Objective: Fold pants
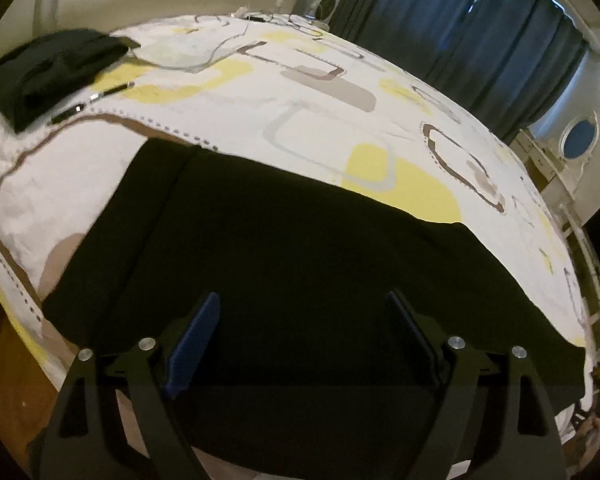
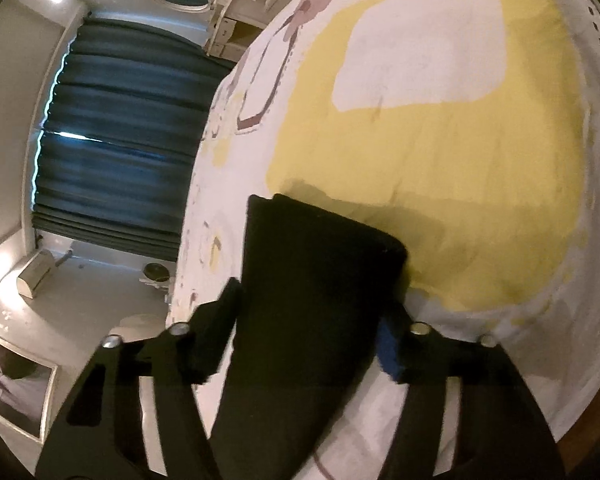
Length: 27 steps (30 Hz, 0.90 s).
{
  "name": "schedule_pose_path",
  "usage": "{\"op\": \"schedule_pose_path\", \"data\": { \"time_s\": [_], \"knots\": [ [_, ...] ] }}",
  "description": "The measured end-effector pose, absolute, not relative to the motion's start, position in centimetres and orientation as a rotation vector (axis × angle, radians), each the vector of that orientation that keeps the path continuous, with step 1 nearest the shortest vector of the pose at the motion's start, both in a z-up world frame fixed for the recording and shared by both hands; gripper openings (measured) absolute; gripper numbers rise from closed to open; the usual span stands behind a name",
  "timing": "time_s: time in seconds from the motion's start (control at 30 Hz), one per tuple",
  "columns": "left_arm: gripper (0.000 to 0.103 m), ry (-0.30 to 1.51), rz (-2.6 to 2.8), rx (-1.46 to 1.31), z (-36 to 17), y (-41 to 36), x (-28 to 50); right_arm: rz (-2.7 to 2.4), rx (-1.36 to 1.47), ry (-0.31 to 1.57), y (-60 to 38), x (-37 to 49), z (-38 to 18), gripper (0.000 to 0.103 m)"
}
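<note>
Black pants (image 1: 280, 248) lie spread flat across the near part of the patterned bed cover (image 1: 300, 92). My left gripper (image 1: 303, 296) hovers over them with its jaws wide open and nothing between the blue pads (image 1: 196, 336). In the right wrist view, rolled on its side, a narrow folded end of the pants (image 2: 320, 248) runs out between the fingers of my right gripper (image 2: 312, 300). The jaws stand about half apart, one pad at each edge of the fabric. The cloth's far end casts a shadow on the yellow patch.
Another dark folded garment (image 1: 52, 72) lies at the bed's far left corner, with a thin cable (image 1: 100, 96) beside it. Dark blue curtains (image 1: 460, 40) hang behind the bed. A white dresser with an oval mirror (image 1: 580, 136) stands at right. The wooden floor (image 1: 4, 360) shows past the bed's edge.
</note>
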<state>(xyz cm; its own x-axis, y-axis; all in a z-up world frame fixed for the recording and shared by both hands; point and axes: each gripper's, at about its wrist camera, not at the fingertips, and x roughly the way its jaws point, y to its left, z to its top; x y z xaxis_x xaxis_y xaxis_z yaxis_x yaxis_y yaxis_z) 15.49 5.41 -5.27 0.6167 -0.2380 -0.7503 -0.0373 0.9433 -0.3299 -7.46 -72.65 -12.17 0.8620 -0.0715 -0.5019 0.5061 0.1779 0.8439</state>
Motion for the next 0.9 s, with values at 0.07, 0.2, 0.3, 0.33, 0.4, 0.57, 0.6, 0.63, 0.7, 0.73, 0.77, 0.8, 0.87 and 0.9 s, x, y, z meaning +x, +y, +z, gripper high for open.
{"op": "schedule_pose_path", "data": {
  "time_s": [0.07,0.2,0.3,0.33,0.4,0.57,0.6,0.63,0.7,0.73,0.77,0.8,0.87,0.9],
  "knots": [
    [0.084,0.901,-0.128,-0.351,-5.6,5.9,15.6,-0.413,1.320,0.409,-72.6,-7.4,-12.1,0.039],
    [0.086,0.901,-0.138,-0.290,-5.8,5.6,15.8,-0.403,1.321,0.424,-72.7,-7.6,-12.3,0.024],
    [0.087,0.901,-0.127,-0.233,-6.2,5.2,15.9,-0.409,1.314,0.429,-72.6,-7.8,-12.1,0.022],
    [0.087,0.900,-0.127,-0.222,-6.3,5.1,15.9,-0.409,1.315,0.428,-72.6,-7.8,-12.0,0.021],
    [0.087,0.894,-0.130,-0.199,-6.5,5.0,15.7,-0.410,1.320,0.427,-72.5,-7.9,-11.8,0.020],
    [0.089,0.878,-0.143,-0.171,-6.9,4.9,15.6,-0.402,1.315,0.416,-72.1,-8.0,-11.0,0.018],
    [0.090,0.876,-0.145,-0.167,-6.9,4.9,15.6,-0.398,1.312,0.412,-72.0,-8.0,-10.7,0.018],
    [0.090,0.874,-0.146,-0.163,-7.0,4.9,15.6,-0.396,1.310,0.408,-71.9,-7.9,-10.5,0.018],
    [0.090,0.869,-0.147,-0.162,-7.0,4.9,15.6,-0.382,1.300,0.398,-71.6,-7.8,-9.7,0.018],
    [0.090,0.868,-0.147,-0.162,-7.0,4.9,15.5,-0.376,1.292,0.396,-71.4,-7.7,-9.3,0.018],
    [0.090,0.868,-0.148,-0.163,-7.0,4.9,15.6,-0.369,1.286,0.394,-71.3,-7.7,-9.0,0.018],
    [0.090,0.868,-0.149,-0.165,-7.0,4.9,15.6,-0.360,1.275,0.393,-71.0,-7.6,-8.5,0.018],
    [0.090,0.867,-0.153,-0.171,-7.0,5.0,15.5,-0.349,1.250,0.398,-70.4,-7.3,-7.6,0.018],
    [0.090,0.866,-0.154,-0.173,-7.0,5.0,15.5,-0.343,1.232,0.402,-70.1,-7.1,-7.0,0.018]
  ]
}}
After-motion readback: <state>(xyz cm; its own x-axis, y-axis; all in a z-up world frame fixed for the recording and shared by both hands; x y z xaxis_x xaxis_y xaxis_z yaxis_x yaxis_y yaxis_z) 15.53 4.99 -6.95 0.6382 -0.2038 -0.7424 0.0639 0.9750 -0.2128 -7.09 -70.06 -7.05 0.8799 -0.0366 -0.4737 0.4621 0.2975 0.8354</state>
